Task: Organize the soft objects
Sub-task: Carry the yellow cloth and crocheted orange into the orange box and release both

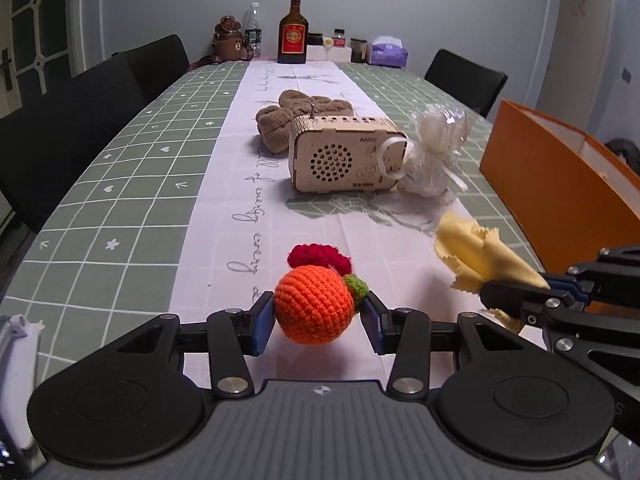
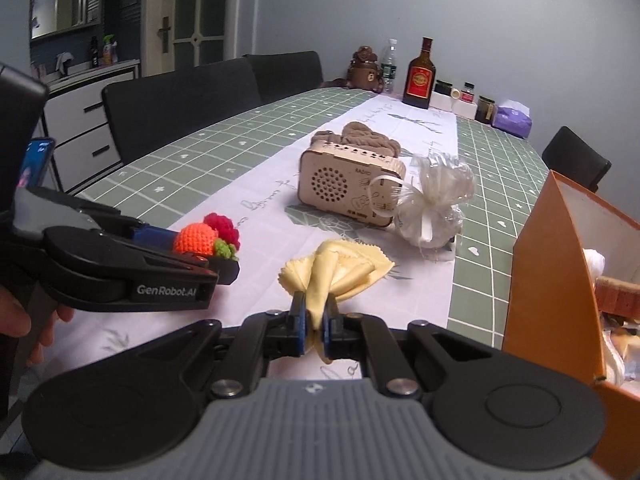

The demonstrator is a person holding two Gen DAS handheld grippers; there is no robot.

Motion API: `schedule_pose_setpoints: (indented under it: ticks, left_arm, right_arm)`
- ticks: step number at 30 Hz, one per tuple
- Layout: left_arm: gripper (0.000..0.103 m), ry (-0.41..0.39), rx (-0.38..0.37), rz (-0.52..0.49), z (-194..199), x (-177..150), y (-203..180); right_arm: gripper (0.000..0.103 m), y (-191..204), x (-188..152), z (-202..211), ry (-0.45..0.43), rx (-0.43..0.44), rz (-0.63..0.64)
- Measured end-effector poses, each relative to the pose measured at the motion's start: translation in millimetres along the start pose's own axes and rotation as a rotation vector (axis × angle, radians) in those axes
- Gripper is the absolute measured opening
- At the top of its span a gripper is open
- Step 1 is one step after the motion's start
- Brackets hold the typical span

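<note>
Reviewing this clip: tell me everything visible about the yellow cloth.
The yellow cloth is a thin, pale yellow fabric square with pinked, zigzag edges. It is bunched into folds where the right gripper pinches it, jaws shut on a gathered part, and the rest fans out forward. Whether its far edge touches the tablecloth is unclear. It sits beside the orange box, nearer the camera than the wooden radio.
</note>
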State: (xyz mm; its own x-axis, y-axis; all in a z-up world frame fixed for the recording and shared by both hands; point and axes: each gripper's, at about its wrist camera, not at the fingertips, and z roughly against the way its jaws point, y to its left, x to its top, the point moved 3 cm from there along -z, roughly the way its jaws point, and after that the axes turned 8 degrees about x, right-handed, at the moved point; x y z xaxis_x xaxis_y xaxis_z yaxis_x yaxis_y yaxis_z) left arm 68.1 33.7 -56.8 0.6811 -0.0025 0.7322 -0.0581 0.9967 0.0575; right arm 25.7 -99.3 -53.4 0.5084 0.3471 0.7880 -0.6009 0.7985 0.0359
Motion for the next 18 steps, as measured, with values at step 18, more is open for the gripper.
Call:
schedule_pose_setpoints:
  ticks: [18]
  left_arm:
    - [0.052, 0.044, -0.11, -0.481, 41, 18, -72]
  right_arm:
    - [0.005, -14, 14, 45, 0.089, -0.011, 0.228]
